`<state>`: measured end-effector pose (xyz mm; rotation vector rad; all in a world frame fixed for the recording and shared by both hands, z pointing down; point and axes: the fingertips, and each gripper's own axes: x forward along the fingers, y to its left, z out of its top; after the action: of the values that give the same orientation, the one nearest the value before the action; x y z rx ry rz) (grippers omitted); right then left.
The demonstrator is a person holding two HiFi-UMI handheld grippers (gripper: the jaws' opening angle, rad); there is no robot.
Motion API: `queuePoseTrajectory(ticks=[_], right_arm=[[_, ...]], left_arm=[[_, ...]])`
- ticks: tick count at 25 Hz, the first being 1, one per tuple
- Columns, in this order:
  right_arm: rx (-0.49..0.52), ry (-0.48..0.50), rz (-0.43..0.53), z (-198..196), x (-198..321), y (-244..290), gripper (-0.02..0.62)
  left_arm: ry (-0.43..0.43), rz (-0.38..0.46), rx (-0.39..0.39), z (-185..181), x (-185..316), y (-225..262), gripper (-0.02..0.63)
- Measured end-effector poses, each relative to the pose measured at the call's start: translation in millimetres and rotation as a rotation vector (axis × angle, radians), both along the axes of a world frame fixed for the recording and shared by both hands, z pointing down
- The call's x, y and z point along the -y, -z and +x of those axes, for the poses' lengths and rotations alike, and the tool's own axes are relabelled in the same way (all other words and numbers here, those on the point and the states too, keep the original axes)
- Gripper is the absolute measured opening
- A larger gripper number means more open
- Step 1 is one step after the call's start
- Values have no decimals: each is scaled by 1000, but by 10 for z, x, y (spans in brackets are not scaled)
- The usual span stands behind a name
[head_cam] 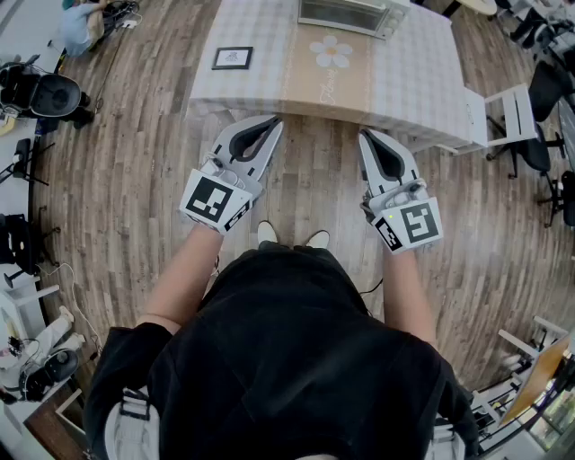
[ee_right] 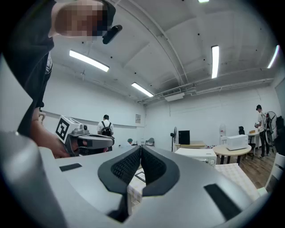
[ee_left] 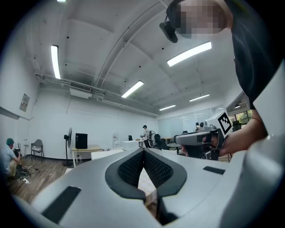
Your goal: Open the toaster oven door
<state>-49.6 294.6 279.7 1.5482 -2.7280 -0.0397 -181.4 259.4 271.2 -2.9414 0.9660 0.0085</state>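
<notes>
Long white fluorescent ceiling strips (ee_left: 189, 54) light the room brightly and evenly, and they burn out to pure white in both gripper views. Shadows on the brown wood-plank floor (head_cam: 135, 180) are faint. All three views bend strongly at the edges and have dark, vignetted corners. The close pale grey left tongs (ee_left: 143, 151) look slightly soft.

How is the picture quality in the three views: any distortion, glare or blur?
Head view: strong fisheye curving of the floor planks; even light; the toaster oven is cut by the top edge. Left gripper view: dark round corners; ceiling strip light is blown out. Right gripper view: same dark corners; bright strip light; the room looks sharp.
</notes>
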Motion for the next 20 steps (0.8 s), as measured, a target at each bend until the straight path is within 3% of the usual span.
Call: queuePoseTrajectory(ticks=[13, 20], right_arm=[[-11, 15, -35, 85, -169, -220, 21], [-29, 29, -17, 149, -291, -207, 21]], left_arm=[[-23, -25, 52, 348, -206, -336, 17], [-40, 0, 68, 570, -380, -321, 17]])
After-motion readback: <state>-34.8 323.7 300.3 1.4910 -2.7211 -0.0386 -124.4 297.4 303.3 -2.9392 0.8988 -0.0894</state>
